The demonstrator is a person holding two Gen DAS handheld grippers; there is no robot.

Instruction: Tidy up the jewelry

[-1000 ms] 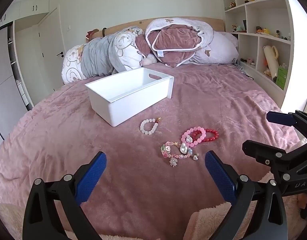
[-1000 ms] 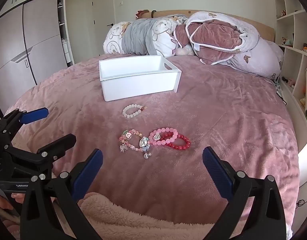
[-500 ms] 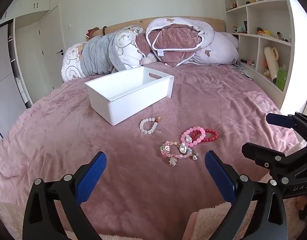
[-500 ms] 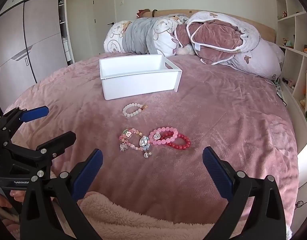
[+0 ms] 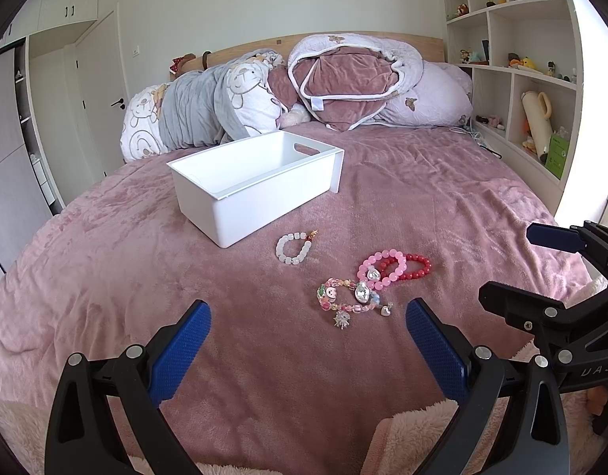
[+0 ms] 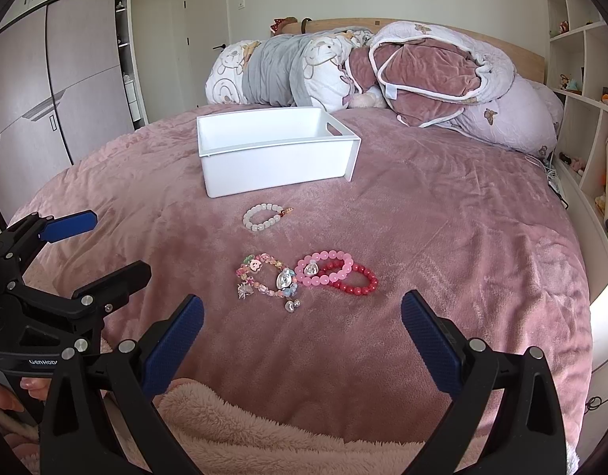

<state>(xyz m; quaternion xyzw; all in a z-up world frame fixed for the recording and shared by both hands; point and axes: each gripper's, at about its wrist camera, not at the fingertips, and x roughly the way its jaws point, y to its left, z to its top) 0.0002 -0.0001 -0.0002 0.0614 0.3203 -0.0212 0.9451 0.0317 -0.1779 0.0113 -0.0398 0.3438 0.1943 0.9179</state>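
On the pink blanket (image 5: 442,182), a white bin (image 5: 256,186) sits open-topped toward the pillows (image 5: 335,87), and it serves as the landmark for the jewelry. Just in front of the bin's near wall lies a white bracelet (image 5: 294,248) with a small red and gold charm, apart from the bin. Farther out from the bin, toward the grippers, a pink bracelet (image 5: 381,270) overlaps a red bracelet (image 5: 412,267), the pink one lying on top. Touching the pink bracelet on the side away from the red one is a charm bracelet (image 5: 345,297) of mixed beads with silver pendants. All four lie flat on the blanket; what is inside the bin cannot be seen past its walls.

The left gripper (image 5: 305,316) hangs over the near blanket edge, well short of the bin, its blue pads spread wide with nothing between them. The right gripper (image 6: 302,308) is likewise wide apart and empty, with the charm bracelet in line between its fingers but farther off. Each gripper shows at the edge of the other's view, side by side. A fluffy throw (image 6: 264,427) lies under them at the bed's near edge. Shelves (image 5: 533,59) stand to the right of the bin, a wardrobe (image 6: 54,91) to its left.
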